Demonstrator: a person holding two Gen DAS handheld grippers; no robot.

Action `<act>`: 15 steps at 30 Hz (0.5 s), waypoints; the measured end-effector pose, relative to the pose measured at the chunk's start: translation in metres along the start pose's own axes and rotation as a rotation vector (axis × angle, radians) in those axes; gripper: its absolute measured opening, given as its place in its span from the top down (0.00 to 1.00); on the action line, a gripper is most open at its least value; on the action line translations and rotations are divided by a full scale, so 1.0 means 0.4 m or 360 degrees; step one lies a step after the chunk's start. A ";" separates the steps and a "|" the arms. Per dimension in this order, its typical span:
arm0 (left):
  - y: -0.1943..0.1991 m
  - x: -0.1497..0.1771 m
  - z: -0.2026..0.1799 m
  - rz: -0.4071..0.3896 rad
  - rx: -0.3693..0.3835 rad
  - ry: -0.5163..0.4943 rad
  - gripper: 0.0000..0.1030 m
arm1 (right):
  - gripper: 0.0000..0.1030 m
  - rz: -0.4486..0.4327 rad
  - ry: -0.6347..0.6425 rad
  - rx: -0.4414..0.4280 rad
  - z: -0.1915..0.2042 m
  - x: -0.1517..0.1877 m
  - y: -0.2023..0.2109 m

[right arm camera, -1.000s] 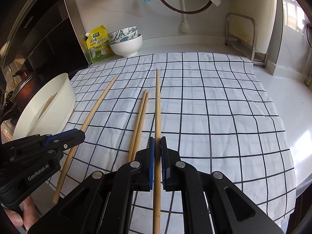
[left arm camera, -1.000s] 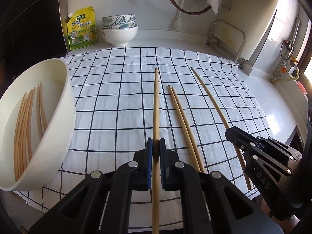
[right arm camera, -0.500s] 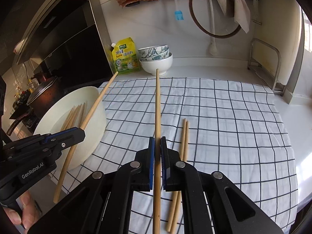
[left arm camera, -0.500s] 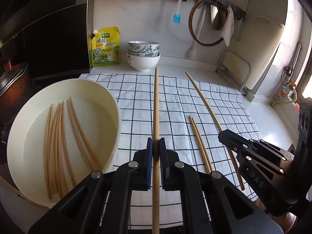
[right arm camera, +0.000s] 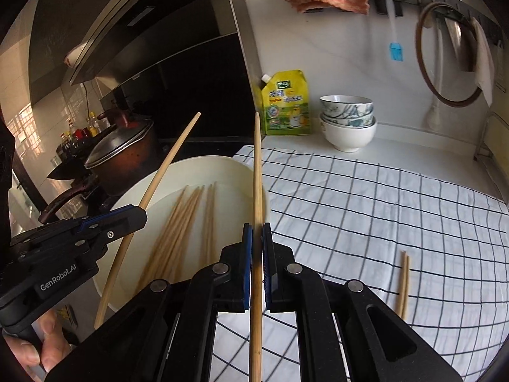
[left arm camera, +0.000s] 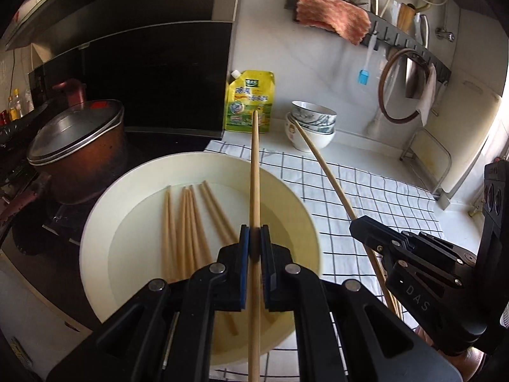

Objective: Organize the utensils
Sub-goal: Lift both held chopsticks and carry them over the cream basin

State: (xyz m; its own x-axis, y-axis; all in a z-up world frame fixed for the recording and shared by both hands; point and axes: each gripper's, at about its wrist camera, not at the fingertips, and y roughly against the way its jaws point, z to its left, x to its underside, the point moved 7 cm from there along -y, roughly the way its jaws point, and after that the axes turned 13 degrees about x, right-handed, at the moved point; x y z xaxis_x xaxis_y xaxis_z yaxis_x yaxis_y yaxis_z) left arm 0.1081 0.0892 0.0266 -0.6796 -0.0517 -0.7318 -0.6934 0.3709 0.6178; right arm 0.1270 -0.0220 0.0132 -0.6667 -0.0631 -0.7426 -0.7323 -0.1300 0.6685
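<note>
My left gripper [left arm camera: 254, 235] is shut on a wooden chopstick [left arm camera: 255, 172] that points forward above the cream bowl [left arm camera: 133, 191]. Several chopsticks [left arm camera: 187, 222] lie inside the bowl. In the right wrist view my right gripper [right arm camera: 257, 232] is shut on another chopstick [right arm camera: 258, 165], held over the bowl's [right arm camera: 203, 165] right rim. The left gripper [right arm camera: 140, 215] shows there at the left with its chopstick [right arm camera: 168, 162] slanting over the bowl. Two more chopsticks [right arm camera: 404, 283] lie side by side on the checked cloth [right arm camera: 381, 210].
A lidded brown pot [left arm camera: 76, 146] stands on the dark stove left of the bowl. A yellow pouch [left arm camera: 251, 105] and stacked bowls [left arm camera: 313, 127] sit against the back wall. A wall rack holds a pink rag [left arm camera: 331, 19] and a blue brush [left arm camera: 364, 76].
Both grippers have swung left and risen from over the checked cloth to over the cream bowl. Each still grips its chopstick. The pair on the cloth has stayed put.
</note>
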 end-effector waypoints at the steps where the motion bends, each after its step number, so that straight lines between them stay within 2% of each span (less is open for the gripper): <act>1: -0.001 -0.001 0.022 0.0001 -0.0014 0.0016 0.93 | 0.94 0.0009 0.0019 -0.0018 0.022 -0.003 -0.012; 8: -0.028 0.005 0.150 0.0032 -0.0083 0.0119 0.93 | 0.94 0.0112 0.0122 -0.0115 0.152 -0.022 -0.100; 15: -0.076 0.030 0.229 0.0100 -0.0111 0.0185 0.93 | 0.94 0.0250 0.0177 -0.0125 0.214 -0.005 -0.189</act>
State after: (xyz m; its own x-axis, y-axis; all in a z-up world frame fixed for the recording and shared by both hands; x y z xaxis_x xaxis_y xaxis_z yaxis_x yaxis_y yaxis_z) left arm 0.1429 0.1621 -0.0272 -0.7427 -0.1391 -0.6550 -0.6607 0.3118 0.6829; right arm 0.1718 0.0728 -0.0322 -0.7494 -0.1973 -0.6320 -0.6043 -0.1864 0.7747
